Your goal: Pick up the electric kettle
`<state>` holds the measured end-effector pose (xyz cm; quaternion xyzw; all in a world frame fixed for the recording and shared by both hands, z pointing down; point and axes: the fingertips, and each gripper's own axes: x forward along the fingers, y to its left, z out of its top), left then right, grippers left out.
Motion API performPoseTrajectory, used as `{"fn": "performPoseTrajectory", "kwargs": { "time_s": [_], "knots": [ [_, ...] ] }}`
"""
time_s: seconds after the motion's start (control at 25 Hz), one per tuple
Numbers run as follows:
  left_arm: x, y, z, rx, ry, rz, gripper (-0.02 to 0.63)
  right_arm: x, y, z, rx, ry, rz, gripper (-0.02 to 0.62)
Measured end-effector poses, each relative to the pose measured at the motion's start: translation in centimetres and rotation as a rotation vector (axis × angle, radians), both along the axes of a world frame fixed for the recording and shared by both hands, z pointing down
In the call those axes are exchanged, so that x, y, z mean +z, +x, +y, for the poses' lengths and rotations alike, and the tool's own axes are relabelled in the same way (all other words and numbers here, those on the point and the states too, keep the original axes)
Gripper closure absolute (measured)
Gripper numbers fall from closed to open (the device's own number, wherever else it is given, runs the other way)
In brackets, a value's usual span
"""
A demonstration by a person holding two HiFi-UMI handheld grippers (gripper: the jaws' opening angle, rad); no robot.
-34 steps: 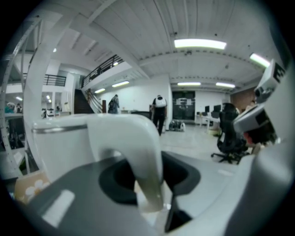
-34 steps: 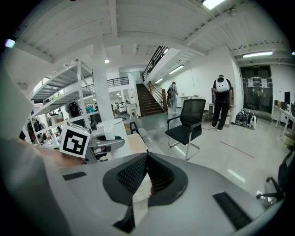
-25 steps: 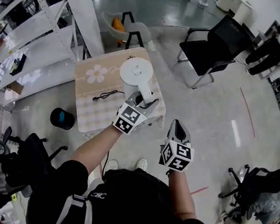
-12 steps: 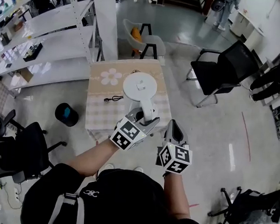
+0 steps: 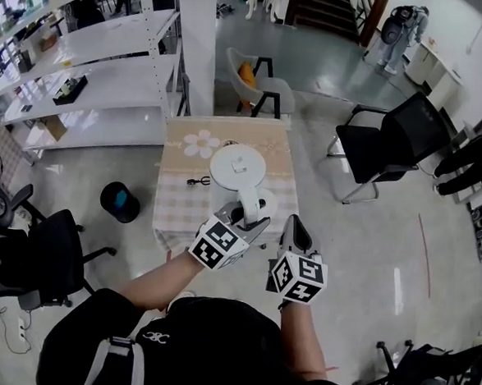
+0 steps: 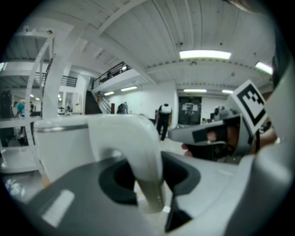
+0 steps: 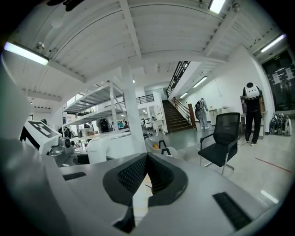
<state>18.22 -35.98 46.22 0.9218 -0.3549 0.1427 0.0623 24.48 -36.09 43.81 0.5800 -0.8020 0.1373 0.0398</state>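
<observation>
while l gripper (image 5: 254,216) clamps kettle (image 5: 237,164) handle (image 6: 144,152) | body just ahead | r gripper (image 5: 293,226) closed, empty

A kettle (image 5: 237,164) over the table (image 5: 178,212), chair (image 5: 388,144) rightward.

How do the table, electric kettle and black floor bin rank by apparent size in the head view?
1. table
2. electric kettle
3. black bin
The kettle is nearer the camera than the bin, so that pair is unsure.
</observation>
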Motion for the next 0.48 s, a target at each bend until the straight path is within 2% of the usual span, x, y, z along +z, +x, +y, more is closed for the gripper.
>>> {"fn": "performPoseTrajectory", "kwargs": {
  "time_s": [0.48],
  "knots": [
    [0.9, 0.6, -0.2, 0.001, -0.006, 0.002, 0.468, 1.0, 0.2, -0.4, -0.019, -0.01, -0.01, 0.597]
  ]
}}
